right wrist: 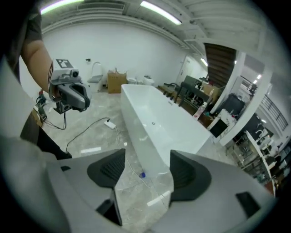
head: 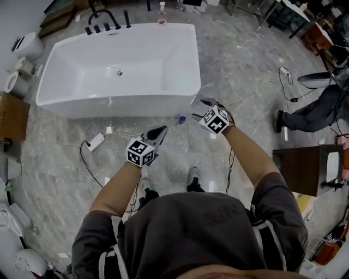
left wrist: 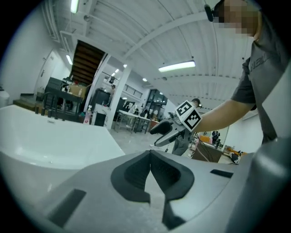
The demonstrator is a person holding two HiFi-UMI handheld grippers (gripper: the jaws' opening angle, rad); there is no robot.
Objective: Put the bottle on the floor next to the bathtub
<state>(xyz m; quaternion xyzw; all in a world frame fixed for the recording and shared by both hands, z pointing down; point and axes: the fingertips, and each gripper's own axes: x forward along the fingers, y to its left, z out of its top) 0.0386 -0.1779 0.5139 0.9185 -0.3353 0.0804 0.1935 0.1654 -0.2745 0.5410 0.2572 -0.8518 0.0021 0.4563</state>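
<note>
A small bottle with a blue cap sits on the grey marble floor, close to the near right corner of the white bathtub. The right gripper view shows the bottle far below, beside the bathtub's end wall. My right gripper is held high above it, its jaws wide apart and empty. My left gripper hangs to the left of it at about the same height. Its pads meet at the tip with nothing between them.
A white power strip and cables lie on the floor in front of the tub. Black taps and a pink bottle stand at the tub's far rim. Toilets and a cardboard box are at left. A dark cabinet and a person's legs are at right.
</note>
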